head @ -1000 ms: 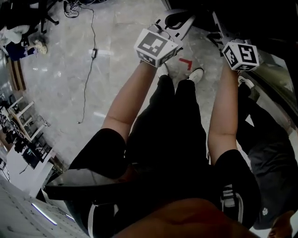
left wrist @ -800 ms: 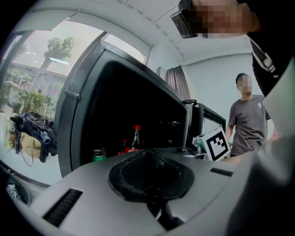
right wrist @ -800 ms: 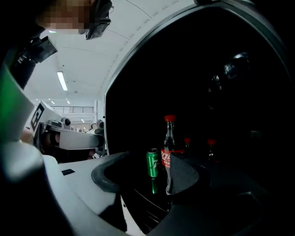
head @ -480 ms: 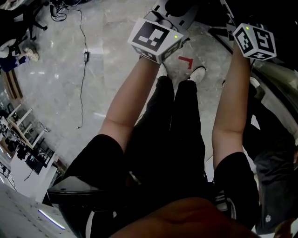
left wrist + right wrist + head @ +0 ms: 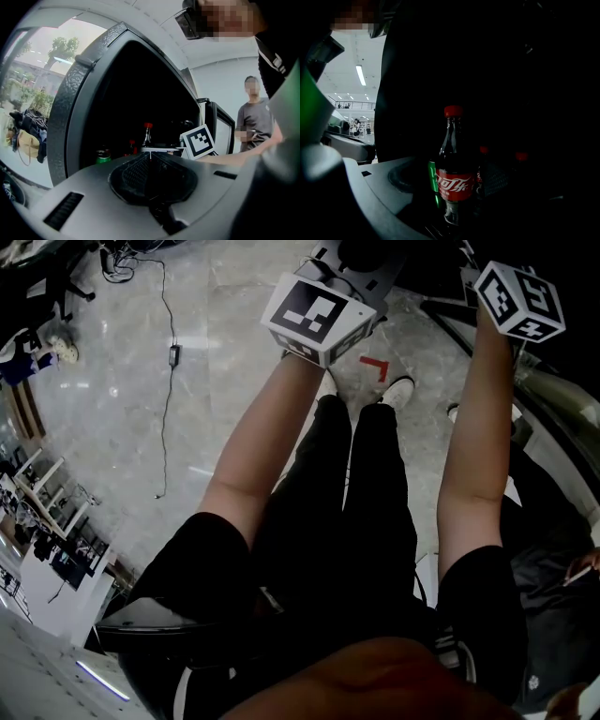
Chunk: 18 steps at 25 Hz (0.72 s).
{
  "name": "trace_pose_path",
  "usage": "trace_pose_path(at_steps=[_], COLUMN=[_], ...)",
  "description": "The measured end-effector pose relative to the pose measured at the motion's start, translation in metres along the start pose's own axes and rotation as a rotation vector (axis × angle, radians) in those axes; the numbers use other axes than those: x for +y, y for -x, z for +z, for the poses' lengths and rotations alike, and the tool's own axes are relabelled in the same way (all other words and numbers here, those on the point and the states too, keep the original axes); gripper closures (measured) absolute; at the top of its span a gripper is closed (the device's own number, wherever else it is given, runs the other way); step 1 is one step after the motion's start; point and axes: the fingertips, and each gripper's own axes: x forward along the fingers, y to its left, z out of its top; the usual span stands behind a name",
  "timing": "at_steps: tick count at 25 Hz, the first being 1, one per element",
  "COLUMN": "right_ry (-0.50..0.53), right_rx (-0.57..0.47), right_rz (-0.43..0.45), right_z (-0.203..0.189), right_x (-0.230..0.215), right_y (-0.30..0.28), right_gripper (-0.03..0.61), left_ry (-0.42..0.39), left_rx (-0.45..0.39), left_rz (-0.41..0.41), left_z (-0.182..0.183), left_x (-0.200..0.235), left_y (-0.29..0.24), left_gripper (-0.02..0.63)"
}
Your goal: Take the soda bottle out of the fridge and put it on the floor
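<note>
One bottle (image 5: 453,168), red cap and red label, stands upright in the dark fridge (image 5: 70,117), straight ahead of the right gripper (image 5: 451,197) and in line with the gap between its jaws. Those jaws stand wide, having just been opening, and no pad presses on the bottle. How far it reaches in between them is too dark to tell. Two more red caps (image 5: 484,150) sit behind it to the right. One green container (image 5: 432,180) is just behind it to the left. One left gripper (image 5: 148,154), jaws closed together on nothing, is held before the fridge opening, well apart from the bottle. One onlooker (image 5: 253,117) stands right of the fridge. On the floor (image 5: 141,381) lies one cable (image 5: 169,399).
</note>
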Motion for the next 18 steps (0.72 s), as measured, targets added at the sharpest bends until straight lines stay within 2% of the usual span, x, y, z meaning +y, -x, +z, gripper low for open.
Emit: trace_pose_path(at_steps=[10, 13, 18], right_ry=[0.081, 0.106, 0.088], right_rx=[0.022, 0.02, -0.01], right_rz=[-0.029, -0.005, 0.078], right_z=[-0.001, -0.002, -0.003], right_x=[-0.001, 0.01, 0.049], right_y=[-0.02, -0.009, 0.029], right_gripper=[0.262, 0.262, 0.262], left_ry=[-0.018, -0.028, -0.017], left_rx=[-0.003, -0.015, -0.033], left_rz=[-0.005, -0.021, -0.025], left_z=[-0.004, -0.006, -0.013], left_x=[0.006, 0.001, -0.013], left_y=[0.004, 0.01, 0.032], left_gripper=[0.607, 0.607, 0.607])
